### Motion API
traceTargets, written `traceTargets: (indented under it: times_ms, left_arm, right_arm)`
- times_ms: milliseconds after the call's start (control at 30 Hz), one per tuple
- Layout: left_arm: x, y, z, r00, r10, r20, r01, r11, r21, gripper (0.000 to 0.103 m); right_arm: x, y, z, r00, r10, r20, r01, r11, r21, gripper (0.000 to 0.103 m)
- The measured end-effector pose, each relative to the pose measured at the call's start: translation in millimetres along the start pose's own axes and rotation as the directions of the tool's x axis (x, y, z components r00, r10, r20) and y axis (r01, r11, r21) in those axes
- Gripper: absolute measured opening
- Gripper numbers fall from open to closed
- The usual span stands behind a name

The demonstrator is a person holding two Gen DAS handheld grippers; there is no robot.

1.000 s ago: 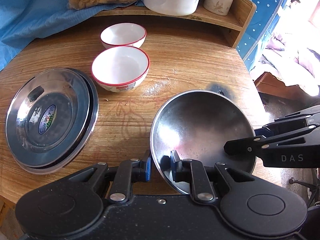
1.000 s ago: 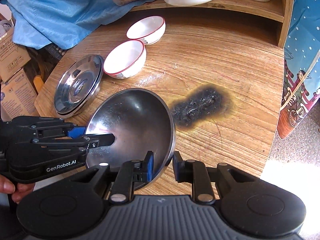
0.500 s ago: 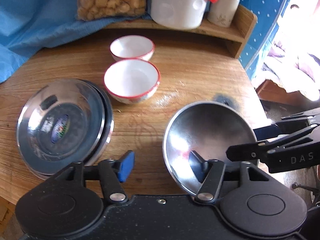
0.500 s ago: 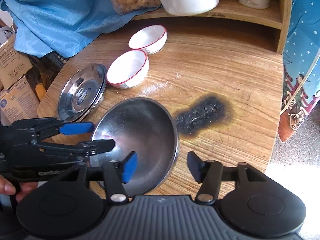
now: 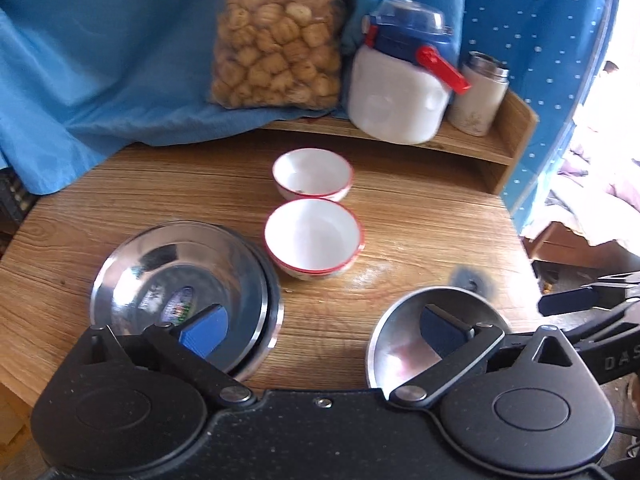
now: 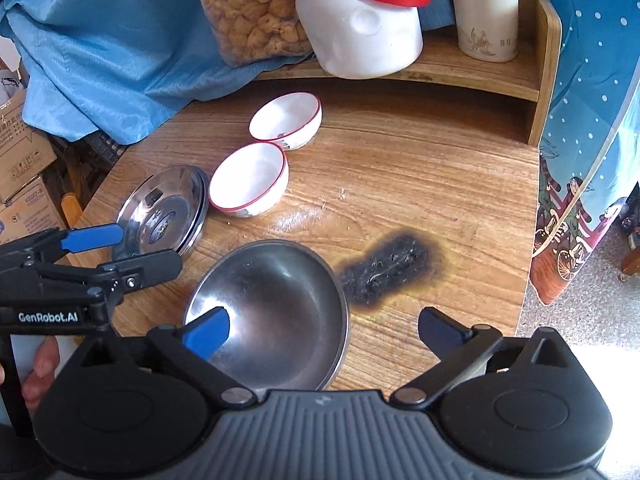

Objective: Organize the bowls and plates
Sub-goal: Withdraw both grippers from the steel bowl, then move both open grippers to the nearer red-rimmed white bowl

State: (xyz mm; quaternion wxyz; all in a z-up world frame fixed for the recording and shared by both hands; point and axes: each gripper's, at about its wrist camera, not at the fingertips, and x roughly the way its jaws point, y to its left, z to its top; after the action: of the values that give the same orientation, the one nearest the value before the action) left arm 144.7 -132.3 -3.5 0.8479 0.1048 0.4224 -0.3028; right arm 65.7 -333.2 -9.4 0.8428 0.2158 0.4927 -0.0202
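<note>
A steel bowl (image 6: 276, 304) rests on the wooden table (image 6: 420, 184) near its front edge; it also shows in the left wrist view (image 5: 404, 340). Stacked steel plates (image 5: 180, 292) lie at the left, also in the right wrist view (image 6: 164, 212). Two white red-rimmed bowls (image 5: 314, 238) (image 5: 312, 174) stand behind, also in the right wrist view (image 6: 250, 178) (image 6: 286, 120). My left gripper (image 5: 324, 330) is open and empty, above the table between plates and steel bowl. My right gripper (image 6: 324, 330) is open and empty, just above the steel bowl's right rim.
A raised wooden shelf (image 6: 480, 76) at the back holds a bag of snacks (image 5: 276, 48), a white jug (image 5: 400, 92) and a cup (image 5: 478, 96). A burnt black patch (image 6: 392, 264) marks the table. Blue cloth (image 5: 100, 60) hangs behind. Cardboard boxes (image 6: 20, 160) stand left of the table.
Both grippers have opened, let go of the steel bowl's rim and pulled back and up. The bowl now rests on the table.
</note>
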Motion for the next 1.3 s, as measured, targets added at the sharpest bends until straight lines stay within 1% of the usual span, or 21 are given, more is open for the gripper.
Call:
traceTargets:
  times_ms: [167,333,600,800,933,1033,1133,1300]
  left_arm:
    - [3.3,13.7,-2.1,0.997,0.071,-0.013,-0.071,0.997,-0.021,0.102]
    - [4.4,27.2,-1.5,0.995,0.099,-0.014,-0.099,0.994,-0.05,0.102]
    - [6.2,37.7,4.4,0.994,0.109,-0.008,-0.109,0.992,-0.064,0.102]
    - [11.3,45.3,14.2,0.993,0.114,0.01,-0.113,0.992,-0.062,0.102]
    - [14.7,50.3,22.7,0.99,0.141,0.018,-0.14,0.988,-0.061,0.102]
    - [16.3,55.9,27.0,0.989,0.147,0.029,-0.145,0.987,-0.069,0.102]
    - [19.3,60.1,30.1,0.987,0.156,0.029,-0.153,0.986,-0.071,0.102]
    - [25.3,66.5,34.4,0.989,0.148,0.028,-0.145,0.986,-0.076,0.102]
  right_arm:
    - [0.6,2.6,4.0,1.0,-0.004,0.007,0.004,1.0,-0.004,0.103]
    - [4.6,5.9,8.1,1.0,-0.006,0.002,0.006,1.0,-0.004,0.103]
    - [10.7,12.3,15.0,1.0,-0.014,-0.005,0.014,1.0,-0.013,0.103]
    - [12.1,15.0,28.7,0.999,-0.038,0.013,0.038,0.999,-0.012,0.103]
    - [13.9,17.1,39.4,0.998,-0.052,0.027,0.052,0.999,-0.007,0.103]
    - [15.8,18.0,44.4,0.998,-0.061,0.03,0.061,0.998,0.0,0.103]
    - [17.9,18.2,46.1,0.997,-0.072,0.024,0.071,0.997,0.006,0.103]
    - [19.8,17.7,45.7,0.996,-0.09,0.013,0.089,0.996,0.018,0.103]
